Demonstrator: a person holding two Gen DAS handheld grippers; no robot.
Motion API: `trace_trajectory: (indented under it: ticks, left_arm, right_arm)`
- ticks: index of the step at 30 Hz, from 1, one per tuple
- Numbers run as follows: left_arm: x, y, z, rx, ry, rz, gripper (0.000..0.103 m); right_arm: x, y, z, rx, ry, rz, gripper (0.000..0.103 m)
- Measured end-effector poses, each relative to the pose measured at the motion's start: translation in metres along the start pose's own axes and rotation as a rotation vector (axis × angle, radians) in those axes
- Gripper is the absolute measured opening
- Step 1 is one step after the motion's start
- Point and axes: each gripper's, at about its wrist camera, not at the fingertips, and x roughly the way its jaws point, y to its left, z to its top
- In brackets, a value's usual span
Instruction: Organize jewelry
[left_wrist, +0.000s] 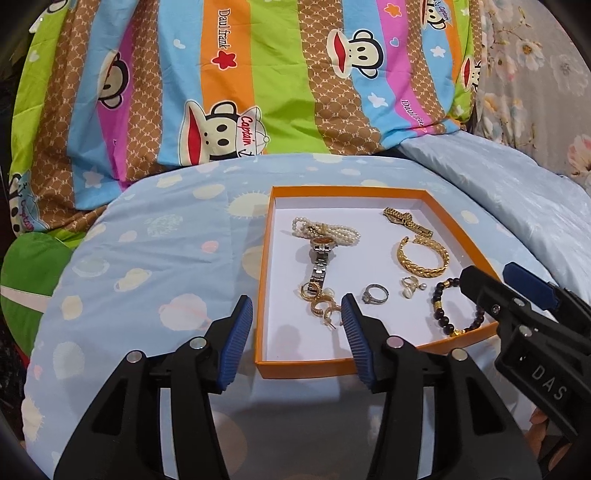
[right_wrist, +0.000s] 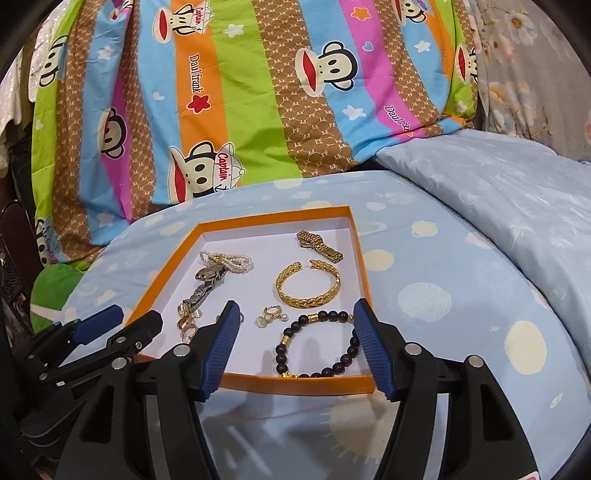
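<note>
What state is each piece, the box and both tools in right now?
Box: open, no lid seen, on the bedsheet.
Gold bangle: lying flat, clasp gap open.
Bead bracelet: flat, closed loop.
Silver watch: unfastened, stretched out over the pearls.
Gold watch: lying unfastened.
Left tool: open, empty.
Right tool: open, empty.

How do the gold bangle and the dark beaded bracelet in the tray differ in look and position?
The gold bangle is one solid, patterned metal band with an open gap at its far side; the dark beaded bracelet is a closed loop of separate round dark beads with a few gold spacers. The bangle lies farther back in the orange tray; the beaded bracelet lies against the near rim. Both lie flat on the tray's white floor, held by neither gripper.
</note>
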Motion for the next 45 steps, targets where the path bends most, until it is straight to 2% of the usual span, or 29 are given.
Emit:
trace_trajectory:
  ticks: [2,8,13,16,25,32,45]
  left_arm:
    - [-0.002,-0.001,0.0,0.004,-0.012,0.007,0.058]
    - [-0.001,0.003,0.0,-0.011,-0.011,0.027,0.062]
    - [0.001,0.007,0.0,-0.035,-0.004,0.058,0.073]
    - [0.002,0.008,-0.001,-0.045,0.006,0.078,0.076]
    - [-0.004,0.008,-0.002,-0.041,-0.018,0.127,0.076]
    - [-0.009,0.005,-0.002,-0.029,-0.038,0.138,0.076]
    - [-0.016,0.005,-0.009,-0.036,-0.027,0.142,0.076]
  right_arm:
    - [-0.002,0.003,0.0,-0.017,-0.011,-0.015,0.072]
    - [-0.004,0.005,-0.002,-0.038,-0.017,-0.063,0.078]
    - [-0.005,0.006,-0.003,-0.047,-0.018,-0.103,0.085]
    - [-0.005,0.009,-0.004,-0.062,-0.016,-0.119,0.086]
    - [-0.006,0.012,-0.004,-0.079,-0.022,-0.127,0.086]
    - [-0.011,0.012,-0.007,-0.084,-0.04,-0.136,0.086]
    - [-0.021,0.014,-0.012,-0.099,-0.05,-0.151,0.086]
